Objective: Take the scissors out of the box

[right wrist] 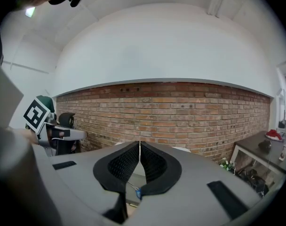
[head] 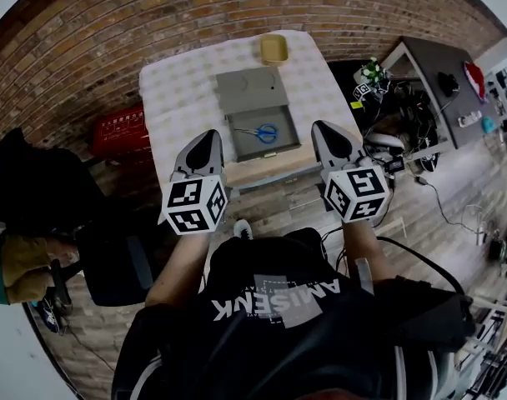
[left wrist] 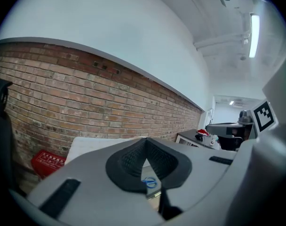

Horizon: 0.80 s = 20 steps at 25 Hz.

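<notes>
brick wall [head: 112, 40] behind the worktop [head: 174, 98], red crate [head: 118, 130] on its left, grey desk [head: 441, 73] on its right, plank floor [head: 454, 223] underneath

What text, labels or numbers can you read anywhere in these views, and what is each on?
"AMISENK": upside down in the head view, on the person's black top.
Red crate: white print, too small to read.
Left gripper and right gripper: square marker patterns on their cubes, no letters.
Box and scissors: no print visible.
</notes>
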Each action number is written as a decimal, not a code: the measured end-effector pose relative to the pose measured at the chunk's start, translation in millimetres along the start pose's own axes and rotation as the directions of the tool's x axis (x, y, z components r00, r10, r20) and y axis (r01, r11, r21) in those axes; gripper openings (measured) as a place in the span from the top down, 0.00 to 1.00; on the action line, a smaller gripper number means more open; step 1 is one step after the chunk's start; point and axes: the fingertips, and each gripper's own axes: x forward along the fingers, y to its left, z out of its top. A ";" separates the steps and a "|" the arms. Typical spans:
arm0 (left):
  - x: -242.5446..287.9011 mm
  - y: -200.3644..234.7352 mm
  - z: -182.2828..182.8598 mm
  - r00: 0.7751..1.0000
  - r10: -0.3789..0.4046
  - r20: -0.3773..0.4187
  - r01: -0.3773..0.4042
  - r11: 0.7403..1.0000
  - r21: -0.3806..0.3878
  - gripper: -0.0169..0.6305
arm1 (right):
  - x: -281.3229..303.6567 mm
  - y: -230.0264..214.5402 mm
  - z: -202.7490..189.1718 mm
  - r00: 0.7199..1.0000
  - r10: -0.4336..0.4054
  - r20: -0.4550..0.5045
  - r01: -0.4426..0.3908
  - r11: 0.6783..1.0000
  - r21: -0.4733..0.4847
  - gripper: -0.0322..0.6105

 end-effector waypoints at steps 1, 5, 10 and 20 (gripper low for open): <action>4.9 2.6 -1.9 1.000 0.005 -0.007 -0.006 1.000 -0.010 0.96 | 4.7 -0.8 1.9 1.000 0.003 -0.005 -0.003 1.000 -0.008 0.89; 23.8 -1.6 -16.8 0.999 0.024 -0.045 -0.025 0.999 -0.026 0.96 | 20.2 -10.0 8.0 1.000 0.024 -0.016 -0.024 0.999 -0.034 0.89; 48.4 -9.4 -36.9 0.996 0.008 -0.090 -0.015 0.997 -0.072 0.96 | 46.4 -19.7 3.8 0.997 0.066 -0.031 -0.068 0.996 -0.056 0.89; 104.4 -30.6 -92.5 0.968 0.098 -0.233 -0.161 0.949 -0.270 0.95 | 103.3 -60.0 -14.5 0.963 0.253 -0.097 -0.259 0.964 -0.065 0.89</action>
